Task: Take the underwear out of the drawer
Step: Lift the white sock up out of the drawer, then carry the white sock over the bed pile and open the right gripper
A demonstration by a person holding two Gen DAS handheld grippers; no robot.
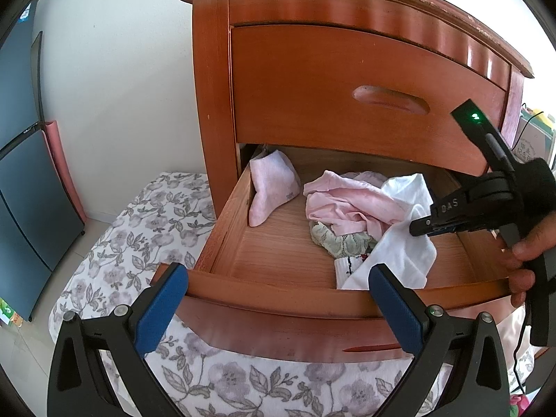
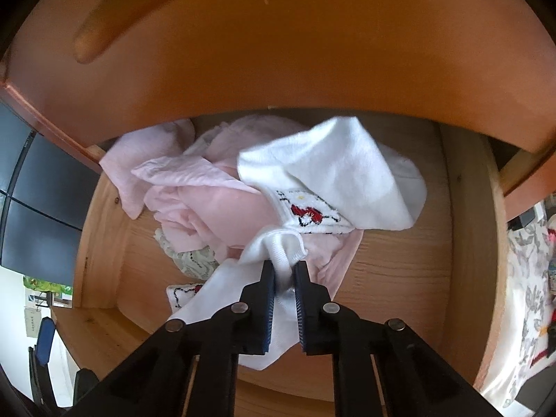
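Right wrist view shows the white garment [image 2: 278,253] pinched at a ribbed hem between the blue pads of the right gripper [image 2: 285,271], whose jaws stand narrow on a fold of the fabric. It is soft white knit, limp and bunched, with a red and black embroidered patch showing on the white cloth behind it; whether that is the same piece I cannot tell. It lies in the open lower drawer [image 1: 222,232], toward the front right, draped against a heap of pale pink clothing [image 1: 347,205] and a bit of greenish lace [image 1: 340,243]. To do this step well, I judge the lift should go straight up and then out toward the drawer front, slowly, so the trailing cloth slides free of the pink heap and clears the closed upper drawer [image 1: 347,87]. A pink sock [image 1: 271,187] lies apart at back left. The left gripper [image 1: 278,299] hangs wide and empty before the drawer front.
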